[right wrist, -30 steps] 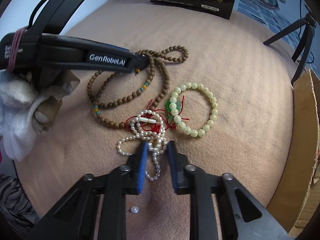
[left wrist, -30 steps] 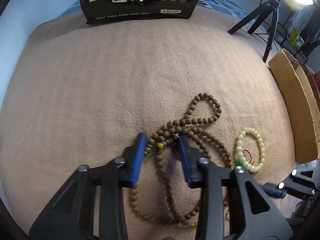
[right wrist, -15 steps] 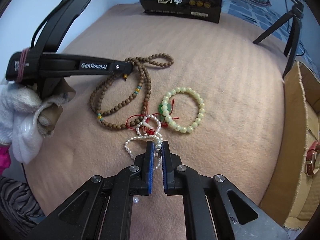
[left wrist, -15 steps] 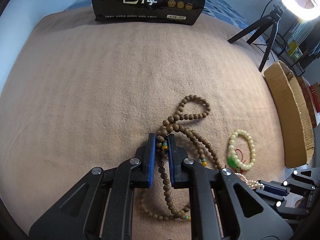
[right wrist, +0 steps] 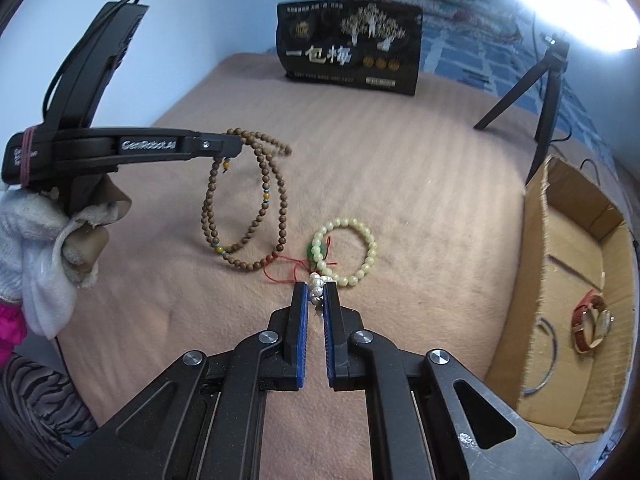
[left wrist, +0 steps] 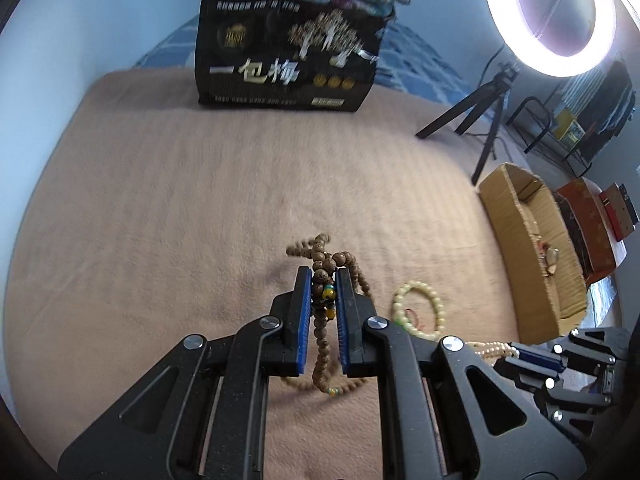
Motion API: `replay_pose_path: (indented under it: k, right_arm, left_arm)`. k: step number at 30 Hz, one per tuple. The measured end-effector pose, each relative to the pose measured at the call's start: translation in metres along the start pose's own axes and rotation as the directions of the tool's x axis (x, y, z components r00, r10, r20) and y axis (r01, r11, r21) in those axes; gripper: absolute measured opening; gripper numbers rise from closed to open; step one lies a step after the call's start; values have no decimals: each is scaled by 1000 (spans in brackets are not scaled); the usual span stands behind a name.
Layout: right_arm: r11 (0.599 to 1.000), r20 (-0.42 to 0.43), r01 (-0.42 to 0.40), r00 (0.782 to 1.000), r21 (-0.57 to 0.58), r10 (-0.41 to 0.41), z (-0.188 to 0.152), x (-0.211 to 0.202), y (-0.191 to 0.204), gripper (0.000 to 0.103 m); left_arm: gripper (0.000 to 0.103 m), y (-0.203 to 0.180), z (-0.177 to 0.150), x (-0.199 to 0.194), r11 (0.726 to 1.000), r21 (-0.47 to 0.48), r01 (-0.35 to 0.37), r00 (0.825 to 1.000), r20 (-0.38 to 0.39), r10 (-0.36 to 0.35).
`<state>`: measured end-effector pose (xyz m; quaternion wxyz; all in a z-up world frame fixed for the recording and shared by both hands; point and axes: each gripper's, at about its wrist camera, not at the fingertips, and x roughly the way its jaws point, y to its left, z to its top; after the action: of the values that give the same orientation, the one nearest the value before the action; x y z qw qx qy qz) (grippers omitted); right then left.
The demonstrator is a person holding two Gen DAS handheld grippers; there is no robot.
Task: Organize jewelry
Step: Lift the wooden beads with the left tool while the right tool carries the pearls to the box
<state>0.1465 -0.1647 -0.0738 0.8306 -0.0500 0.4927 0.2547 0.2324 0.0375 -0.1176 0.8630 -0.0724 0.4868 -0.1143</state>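
Observation:
My left gripper is shut on a long brown wooden bead necklace and holds it above the tan blanket. In the right wrist view the left gripper has the brown necklace hanging in loops, its lowest part touching the blanket. My right gripper is shut on a white pearl string that has a red thread trailing from it. A pale green bead bracelet lies flat just beyond it; it also shows in the left wrist view.
An open cardboard box stands at the right with a red-strapped watch inside. A black printed bag stands at the far edge of the blanket. A tripod and ring light stand at the far right.
Both grippers closed on their pieces and rose. The brown necklace went from lying flat to hanging. The pearl string was pinched and lifted off the blanket.

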Motion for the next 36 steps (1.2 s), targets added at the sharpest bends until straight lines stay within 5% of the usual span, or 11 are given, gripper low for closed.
replay_pose_path:
  k: [17, 36]
  right_arm:
    - [998, 136, 17, 990, 63, -26, -4, -67, -27, 6]
    - [979, 231, 75, 966, 190, -119, -21, -125, -89, 6]
  left_arm:
    - [10, -39, -1, -70, 997, 54, 52, 989, 134, -59]
    - [10, -140, -7, -93, 963, 189, 193, 963, 153, -223]
